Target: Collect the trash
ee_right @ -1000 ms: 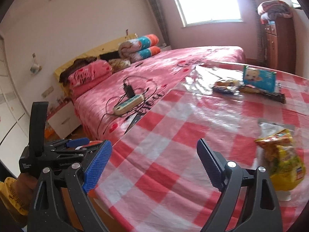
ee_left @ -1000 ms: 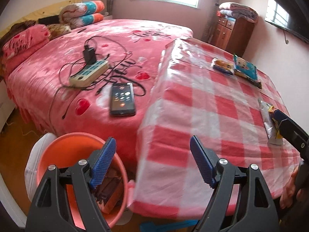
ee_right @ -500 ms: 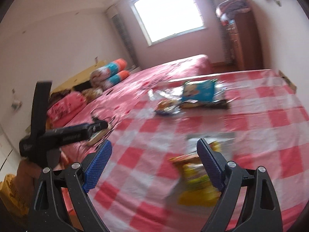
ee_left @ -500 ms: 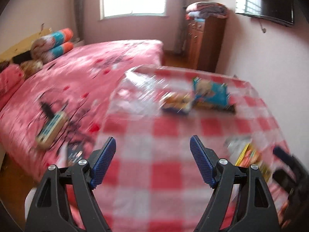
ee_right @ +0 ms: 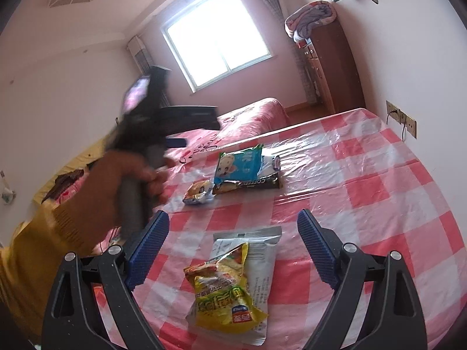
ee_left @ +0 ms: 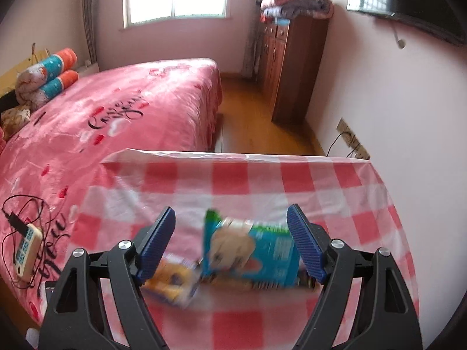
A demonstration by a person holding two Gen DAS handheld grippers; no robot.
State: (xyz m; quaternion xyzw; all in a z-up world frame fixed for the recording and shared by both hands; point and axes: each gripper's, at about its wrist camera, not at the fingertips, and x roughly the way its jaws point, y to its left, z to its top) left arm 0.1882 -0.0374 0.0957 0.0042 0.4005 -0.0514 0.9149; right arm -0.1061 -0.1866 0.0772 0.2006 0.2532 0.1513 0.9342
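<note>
Pink-and-white checks fill both views now, and that is the news: a second ago the left gripper (ee_left: 230, 250) looked down at an orange bucket beside the bed, and it has since swung right across the table (ee_left: 335, 180) to the far cluster of wrappers. Its jaws stand wide with nothing pinched; the blue packet (ee_left: 254, 256) with the cartoon face sits squarely between the pads, a yellow-and-white wrapper (ee_left: 172, 285) just beside it, though the picture is smeared with motion, so I cannot say whether a pad is touching yet. From the right wrist view, the left hand (ee_right: 137, 180) in its mustard sleeve is up over that same pile, where a dark coffee sachet (ee_right: 248, 186) lies against the blue packet. The right gripper (ee_right: 233, 250) has also turned in, jaws wide and empty, now framing the crumpled yellow snack bag (ee_right: 227, 291) lying on a silver pouch (ee_right: 259, 259). So both hands look lined up on separate pieces of trash, none lifted yet.
</note>
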